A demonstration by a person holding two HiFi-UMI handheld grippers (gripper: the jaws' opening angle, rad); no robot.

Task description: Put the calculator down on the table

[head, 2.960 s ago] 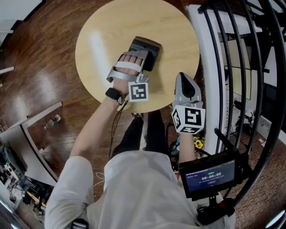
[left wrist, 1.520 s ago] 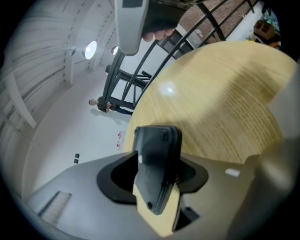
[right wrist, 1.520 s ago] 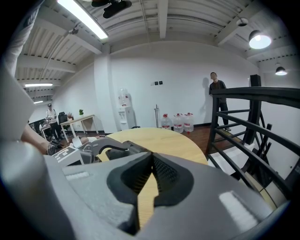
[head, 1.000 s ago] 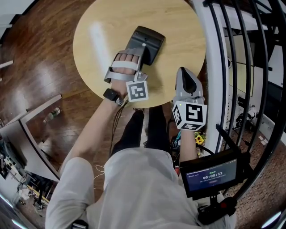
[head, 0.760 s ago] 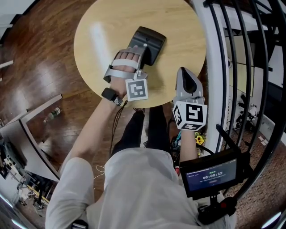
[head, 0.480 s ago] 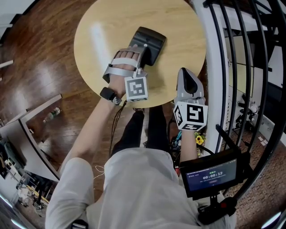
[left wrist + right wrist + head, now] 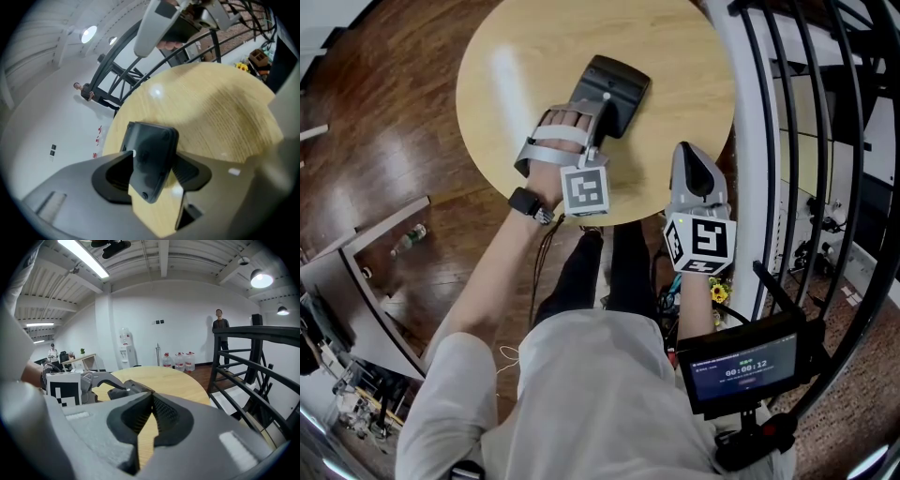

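Grey left gripper: jaws just opened wide, black calculator between them, resting on the round pale-wood table. Right gripper: jaws closed together, empty, at the table's near edge, apart from the calculator.

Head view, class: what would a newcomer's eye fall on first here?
The dark calculator lying on the round wooden table stands out first. It sits between the jaws of the left gripper, which have just been opening. Next comes the right gripper by the table's near edge, shut and empty.
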